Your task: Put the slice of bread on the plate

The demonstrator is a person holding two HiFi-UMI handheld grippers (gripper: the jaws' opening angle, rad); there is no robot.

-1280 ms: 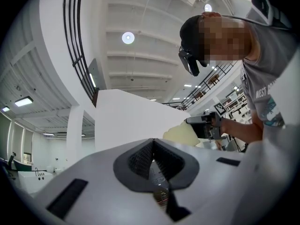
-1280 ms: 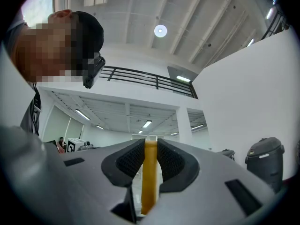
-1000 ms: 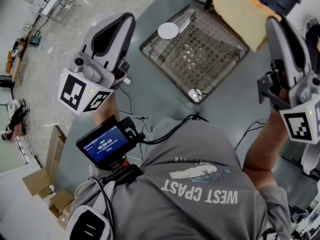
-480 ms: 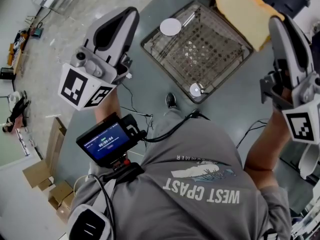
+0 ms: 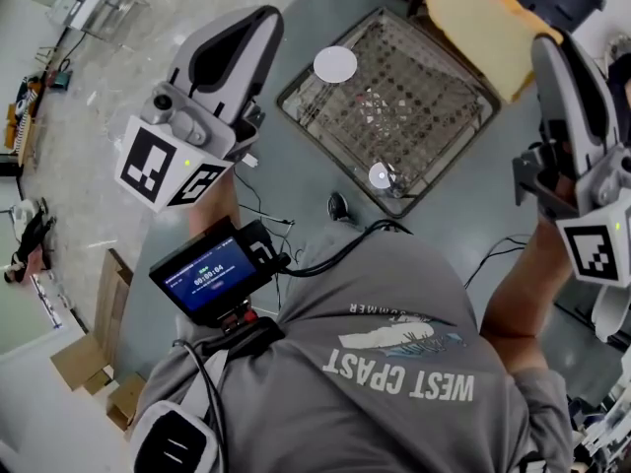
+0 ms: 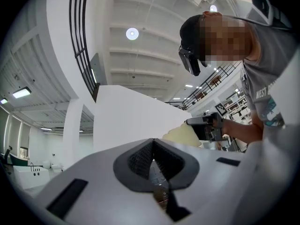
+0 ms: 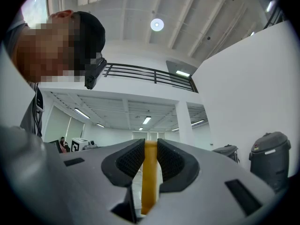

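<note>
the right tool (image 5: 544,47), clamped on the tan-crusted slice of bread (image 5: 480,26), holds it in the air above the grey worktop (image 5: 296,180), the left tool (image 5: 246,37) with jaws together on nothing; carrying step, i'd judge, and next it needs lowering flat onto the small white round plate (image 5: 335,64).

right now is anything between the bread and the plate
Nothing visible does. The right gripper holds the bread up over the far right side of the tray. The white disc that looks like the plate lies uncovered at its far left edge.
</note>
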